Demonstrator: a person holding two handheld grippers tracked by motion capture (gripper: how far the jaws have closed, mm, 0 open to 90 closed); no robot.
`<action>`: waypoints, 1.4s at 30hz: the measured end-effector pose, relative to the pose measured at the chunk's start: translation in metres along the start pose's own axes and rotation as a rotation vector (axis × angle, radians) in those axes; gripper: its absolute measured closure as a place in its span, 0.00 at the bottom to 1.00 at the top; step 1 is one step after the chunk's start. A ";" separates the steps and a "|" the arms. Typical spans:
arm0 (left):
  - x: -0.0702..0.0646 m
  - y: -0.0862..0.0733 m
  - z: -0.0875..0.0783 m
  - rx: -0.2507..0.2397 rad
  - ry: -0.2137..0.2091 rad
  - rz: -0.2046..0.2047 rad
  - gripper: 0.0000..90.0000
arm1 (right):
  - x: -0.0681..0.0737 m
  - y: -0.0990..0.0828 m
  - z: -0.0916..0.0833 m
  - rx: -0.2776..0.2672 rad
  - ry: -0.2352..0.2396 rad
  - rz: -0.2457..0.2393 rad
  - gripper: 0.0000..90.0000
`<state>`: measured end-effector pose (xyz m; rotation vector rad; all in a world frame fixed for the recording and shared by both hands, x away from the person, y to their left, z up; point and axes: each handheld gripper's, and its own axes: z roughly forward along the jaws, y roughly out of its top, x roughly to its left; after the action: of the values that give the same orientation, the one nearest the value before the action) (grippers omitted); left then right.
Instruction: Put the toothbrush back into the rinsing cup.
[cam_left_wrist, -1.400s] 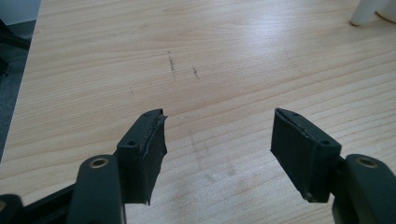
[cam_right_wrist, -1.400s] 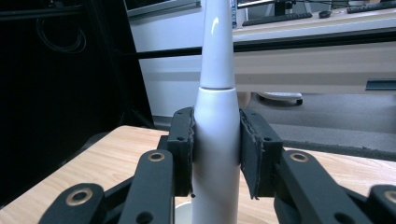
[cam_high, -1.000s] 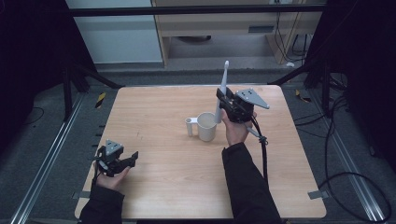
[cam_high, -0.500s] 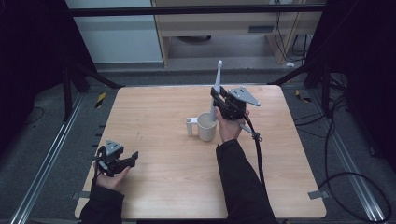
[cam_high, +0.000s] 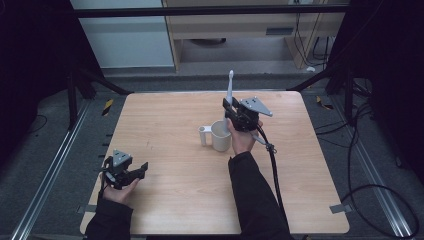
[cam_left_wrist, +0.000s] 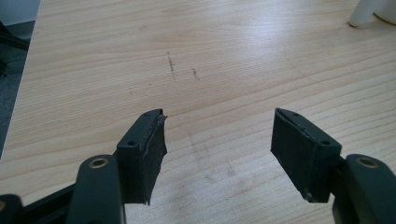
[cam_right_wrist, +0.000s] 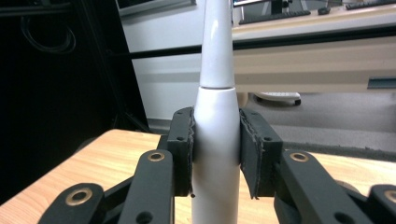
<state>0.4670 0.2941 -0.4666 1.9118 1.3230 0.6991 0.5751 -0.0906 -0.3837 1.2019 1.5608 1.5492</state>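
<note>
A white electric toothbrush (cam_high: 229, 95) stands upright in my right gripper (cam_high: 229, 111), which is shut on its handle (cam_right_wrist: 215, 135); both pads press on its sides. The toothbrush hangs over the rim of a white mug (cam_high: 220, 135) with its handle pointing left, in the middle of the wooden table (cam_high: 170, 180); I cannot tell whether the lower end has entered the mug. My left gripper (cam_high: 141, 169) rests low at the table's front left, open, with bare wood between its pads (cam_left_wrist: 149, 154). The foot of the mug (cam_left_wrist: 362, 16) peeks in at that view's top right.
A black cable (cam_high: 272, 165) trails from the right gripper across the table toward the front. Past the far table edge stand a wooden desk (cam_high: 250, 25) and black frame bars (cam_high: 210, 10). Metal rails (cam_high: 55, 170) run along both sides of the table.
My right gripper has carried the toothbrush left and down, from behind the mug's right side to just over its rim. The left gripper has stayed put.
</note>
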 end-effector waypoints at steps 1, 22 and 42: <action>0.000 0.000 0.000 -0.001 0.000 0.000 0.38 | 0.000 -0.002 0.000 0.006 -0.003 -0.001 0.75; 0.000 0.000 0.000 -0.001 0.002 0.003 0.38 | 0.004 -0.023 0.010 0.111 -0.022 -0.040 0.75; -0.001 0.000 0.000 0.000 0.001 0.007 0.38 | -0.003 -0.035 0.009 0.222 -0.024 -0.037 0.74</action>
<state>0.4667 0.2931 -0.4663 1.9171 1.3180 0.7036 0.5787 -0.0861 -0.4198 1.2972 1.7652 1.3602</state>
